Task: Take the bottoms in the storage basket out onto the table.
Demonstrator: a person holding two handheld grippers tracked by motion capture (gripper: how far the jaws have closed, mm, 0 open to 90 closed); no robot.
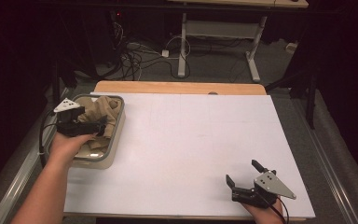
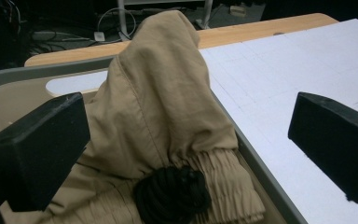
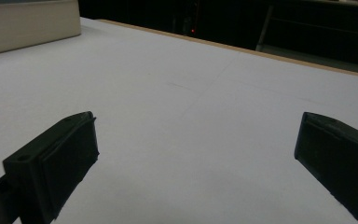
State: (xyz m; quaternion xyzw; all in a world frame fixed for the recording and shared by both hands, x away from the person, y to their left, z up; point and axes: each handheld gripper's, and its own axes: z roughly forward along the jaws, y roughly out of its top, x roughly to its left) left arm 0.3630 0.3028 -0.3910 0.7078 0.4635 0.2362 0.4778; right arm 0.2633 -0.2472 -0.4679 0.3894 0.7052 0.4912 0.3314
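A crumpled tan garment [image 1: 101, 117] with a gathered waistband and a black drawstring knot [image 2: 172, 193] lies in a grey bin [image 1: 118, 122] at the table's left side. My left gripper [image 1: 103, 126] hovers over the bin, open, its jaws either side of the tan garment [image 2: 163, 107] without closing on it. My right gripper [image 1: 243, 173] rests low at the table's front right, open, nothing between its jaws; its view looks across the bare white board [image 3: 177, 107].
The white board [image 1: 191, 140] covers a wooden table [image 1: 177, 87]. The bin's beige side [image 3: 28, 25] is at the far left in the right gripper view. Cables and desk legs [image 1: 182, 46] stand on the floor beyond.
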